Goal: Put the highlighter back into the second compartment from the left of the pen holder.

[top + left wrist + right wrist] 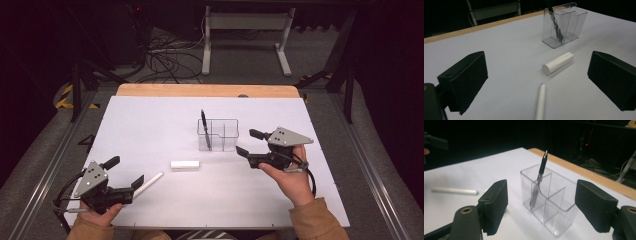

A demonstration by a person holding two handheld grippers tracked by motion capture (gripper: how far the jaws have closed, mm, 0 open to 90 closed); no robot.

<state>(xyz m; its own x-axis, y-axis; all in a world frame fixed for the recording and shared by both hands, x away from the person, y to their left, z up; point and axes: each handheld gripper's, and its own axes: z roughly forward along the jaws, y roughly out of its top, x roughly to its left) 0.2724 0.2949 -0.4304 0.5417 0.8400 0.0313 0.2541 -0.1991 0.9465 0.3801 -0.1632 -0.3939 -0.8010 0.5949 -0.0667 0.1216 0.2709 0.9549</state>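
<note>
A clear plastic organizer with several compartments stands mid-table. A black pen leans upright in its left compartment. My right gripper is open just right of the organizer, apart from it, jaws pointing at it. A short white cylinder lies in front of the organizer. A white pen lies near my left gripper, which is open and empty, with the pen's near end between the jaws, untouched.
The white table top has a wooden strip along its far edge. Beyond it are a white frame stand and loose cables on the floor. Metal rails run along both sides of the table.
</note>
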